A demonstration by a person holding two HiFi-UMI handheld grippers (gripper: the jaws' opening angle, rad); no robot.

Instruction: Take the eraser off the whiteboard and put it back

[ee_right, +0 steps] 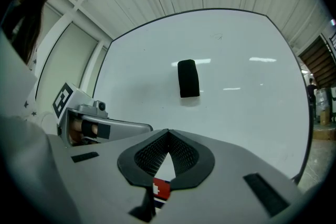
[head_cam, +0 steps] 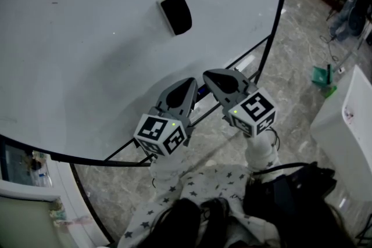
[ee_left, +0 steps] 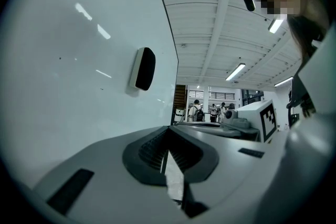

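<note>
A black eraser (head_cam: 175, 13) with a white back sticks to the whiteboard (head_cam: 87, 43), above and beyond both grippers. It also shows as the eraser (ee_left: 143, 68) on the board in the left gripper view and the eraser (ee_right: 188, 78) straight ahead in the right gripper view. My left gripper (head_cam: 187, 83) is shut and empty, its tips meeting near the board's lower edge. My right gripper (head_cam: 208, 75) sits beside it, also shut with nothing held. In their own views, the left gripper (ee_left: 168, 131) and right gripper (ee_right: 168, 134) both show tips touching, well short of the eraser.
The whiteboard stands on a black frame (head_cam: 264, 49) over a marbled floor (head_cam: 290, 78). A white cabinet (head_cam: 349, 119) stands at the right, and a green dustpan (head_cam: 321, 75) lies on the floor. People (ee_left: 199, 110) stand far off down the hall.
</note>
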